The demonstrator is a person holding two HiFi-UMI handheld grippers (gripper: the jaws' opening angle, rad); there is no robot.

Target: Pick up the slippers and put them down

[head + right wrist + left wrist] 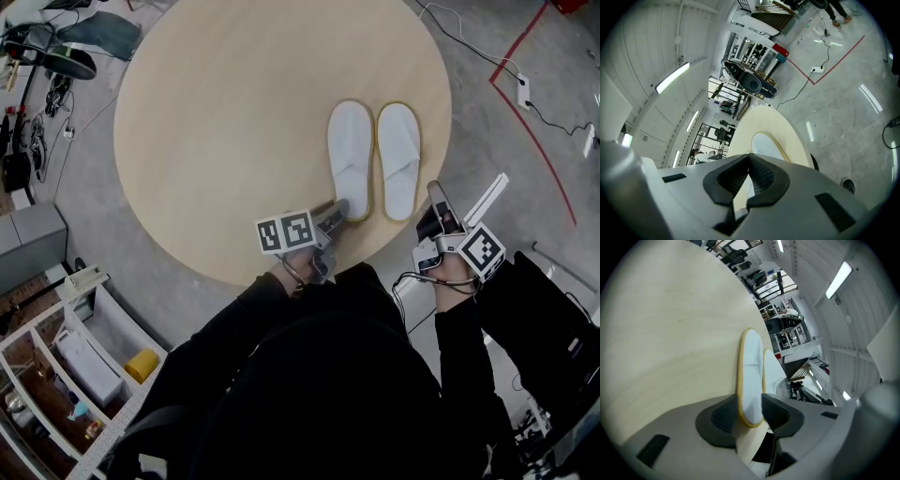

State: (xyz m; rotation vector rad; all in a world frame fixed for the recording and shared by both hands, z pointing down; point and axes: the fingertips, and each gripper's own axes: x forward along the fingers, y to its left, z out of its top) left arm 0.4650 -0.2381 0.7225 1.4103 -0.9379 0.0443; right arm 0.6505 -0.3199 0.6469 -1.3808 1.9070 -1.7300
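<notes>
left gripper [339,208]: jaws slightly apart, heel of left slipper [350,155] in the gap, no visible pinch; low over the table's near edge.
right gripper [436,189]: closed, empty; just off the table [234,122] rim.
right slipper [398,157]: flat on the table, just beside its mate, untouched.
progress: both slippers resting on the table, neither lifted; judged either set-down finished or pickup not yet begun.

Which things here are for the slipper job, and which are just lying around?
For the job: left-hand white slipper, right-hand white slipper, left gripper, right gripper, round wooden table.
Lying about: power strip, red floor line, white shelf rack.
</notes>
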